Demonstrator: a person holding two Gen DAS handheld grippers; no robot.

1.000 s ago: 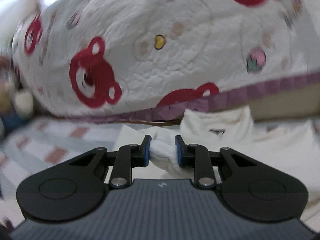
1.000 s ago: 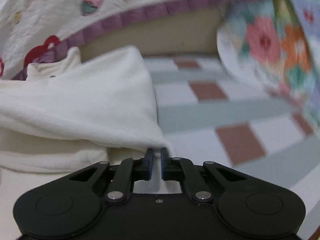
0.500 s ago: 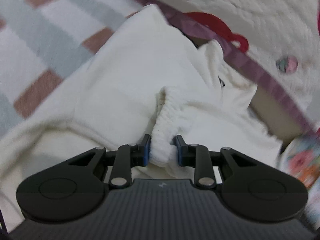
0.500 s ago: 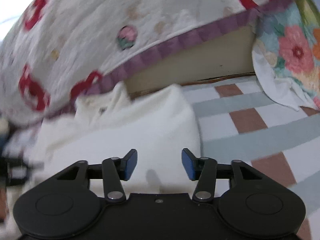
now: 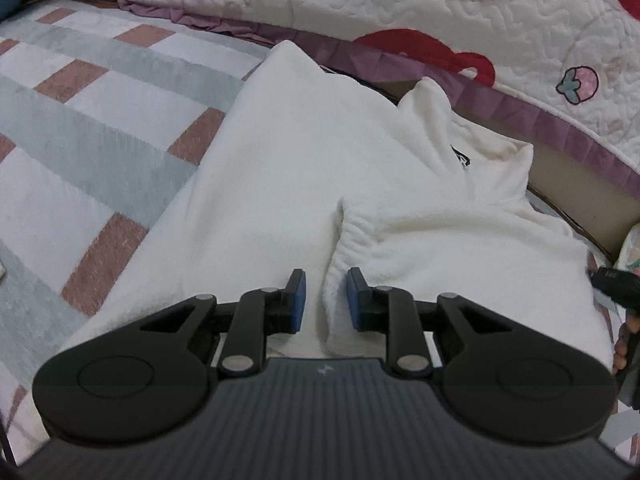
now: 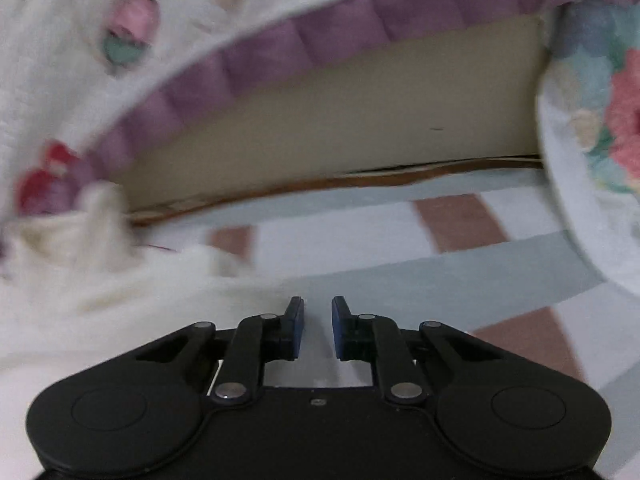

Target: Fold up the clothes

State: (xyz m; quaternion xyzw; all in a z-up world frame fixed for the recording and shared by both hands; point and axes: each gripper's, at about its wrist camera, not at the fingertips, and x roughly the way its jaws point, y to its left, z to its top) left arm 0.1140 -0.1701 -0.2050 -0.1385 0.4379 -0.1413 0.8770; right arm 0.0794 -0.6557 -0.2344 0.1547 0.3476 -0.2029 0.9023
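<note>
A white fleece top (image 5: pixel 304 168) lies on the checked rug, its collar toward the bed and both sleeves folded in over the body. The ribbed cuff (image 5: pixel 352 236) of one sleeve lies just ahead of my left gripper (image 5: pixel 323 294). The left jaws stand slightly apart, and the cuff's edge sits loose between the blue pads. My right gripper (image 6: pixel 318 326) is empty, its jaws a narrow gap apart, over the rug at the top's right edge (image 6: pixel 120 292). The right wrist view is blurred.
A quilted bedspread with red bears and a purple frill (image 5: pixel 440 20) hangs over the bed base (image 6: pixel 340 132) behind the top. A floral cloth (image 6: pixel 600 120) hangs at the right. The checked rug (image 5: pixel 80 128) spreads to the left. The other gripper shows at the left view's right edge (image 5: pixel 616 284).
My left gripper carried the sleeve cuff over the top's body and loosened its hold on it. My right gripper let go of the cloth, opened wide, then narrowed and swung right.
</note>
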